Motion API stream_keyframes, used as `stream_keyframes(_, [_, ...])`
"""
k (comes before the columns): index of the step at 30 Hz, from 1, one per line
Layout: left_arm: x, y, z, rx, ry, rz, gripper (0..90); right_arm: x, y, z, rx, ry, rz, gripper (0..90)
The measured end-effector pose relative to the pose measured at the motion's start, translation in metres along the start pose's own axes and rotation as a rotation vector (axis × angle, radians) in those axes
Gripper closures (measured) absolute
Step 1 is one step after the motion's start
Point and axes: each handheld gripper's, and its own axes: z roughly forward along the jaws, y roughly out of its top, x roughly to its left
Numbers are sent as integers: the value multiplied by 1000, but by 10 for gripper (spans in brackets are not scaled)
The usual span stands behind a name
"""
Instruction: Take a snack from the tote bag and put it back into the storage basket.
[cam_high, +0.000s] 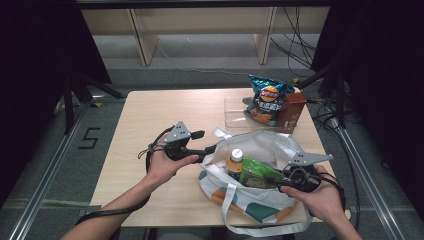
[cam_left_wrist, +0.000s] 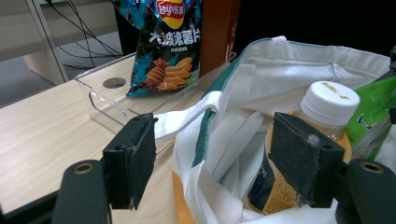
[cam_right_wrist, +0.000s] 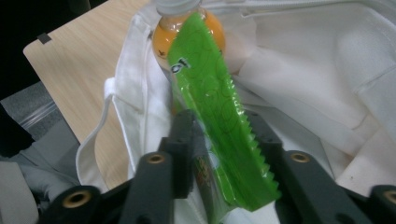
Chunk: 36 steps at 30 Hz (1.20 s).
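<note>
Packing the tote looks partly done, in our judgement. Left to right: our left gripper (cam_high: 212, 148) has its fingers spread wide at the bag's left rim; the rim cloth runs between the pads, which do not press it. The tote bag (cam_high: 260, 207) is soft white canvas with green and orange patches, slumped open on the pale wood-grain desk (cam_high: 150, 115). Inside stands a juice bottle (cam_high: 234, 162), smooth plastic, white ribbed cap, orange contents. Beside it the green snack packet (cam_right_wrist: 212, 116), glossy film with a saw-tooth sealed edge, sits between the fingers of our right gripper (cam_right_wrist: 229, 156), closed on its end, over the bag's mouth. Left to pack, we judge: the crinkly chip bag (cam_high: 267, 100) and brown carton (cam_high: 292, 107) in the clear tray (cam_high: 235, 112).
</note>
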Motion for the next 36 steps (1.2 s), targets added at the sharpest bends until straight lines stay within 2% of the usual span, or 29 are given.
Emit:
stream_keyframes(3, [0,0,0,-1,1,0,307,0,0,-2,-4,-9,-26,823])
stream_keyframes(7, [1,0,0,-7,-5,-1,307,-1,0,-4,-21,-23,-39,895])
stream_keyframes(12, [0,1,-1,-3,2,1,307,0,2,-8,-24,-40,-50,900])
stream_keyframes(13, [0,1,-1,-4,2,1,307,-1,3,-8,-45,-47,-69,900])
stream_keyframes(14, [1,1,-1,-5,3,3,307,0,4,-11,-35,-46,-64,900])
stream_keyframes(15, [1,1,-1,-4,3,4,307,1,5,-12,-48,-51,-54,900])
stream_keyframes(16, [1,1,-1,-4,3,4,307,0,7,-14,-63,-52,-76,900])
stream_keyframes(17, [1,1,-1,-4,3,3,307,-1,8,-16,-60,-55,-78,900])
stream_keyframes(18, [1,1,-1,-4,3,2,307,1,9,-18,-73,-56,-56,900])
stream_keyframes(20, [1,1,-1,-5,2,2,307,-1,12,-22,-87,-56,-72,900])
stream_keyframes(21, [0,1,-1,-5,2,1,307,1,13,-24,-87,-62,-48,900])
stream_keyframes(22, [0,1,-1,-4,2,1,307,-2,15,-25,-104,-68,-73,900])
stream_keyframes(23, [0,1,-1,-4,2,1,307,-1,15,-25,-117,-63,-56,900])
stream_keyframes(25, [1,1,-1,-4,3,2,307,-3,18,-29,-131,-84,-75,900])
stream_keyframes(26, [1,1,-1,-5,4,3,307,-1,19,-31,-128,-78,-55,900])
stream_keyframes(28, [1,1,-2,-8,7,3,309,-5,21,-33,-159,-93,-76,900])
stream_keyframes(30, [1,1,-1,-16,1,1,309,-4,24,-39,-159,-96,-50,900])
stream_keyframes(32, [1,1,-1,-15,3,2,309,-7,27,-41,-203,-113,-67,900])
stream_keyframes(34, [1,1,-1,-15,1,2,309,-6,30,-44,-220,-125,-48,900])
stream_keyframes(35, [1,1,-2,-9,8,2,309,-8,32,-46,-221,-127,-63,900])
stream_keyframes(36, [0,1,-2,-10,8,1,309,-7,33,-46,-228,-125,-49,900])
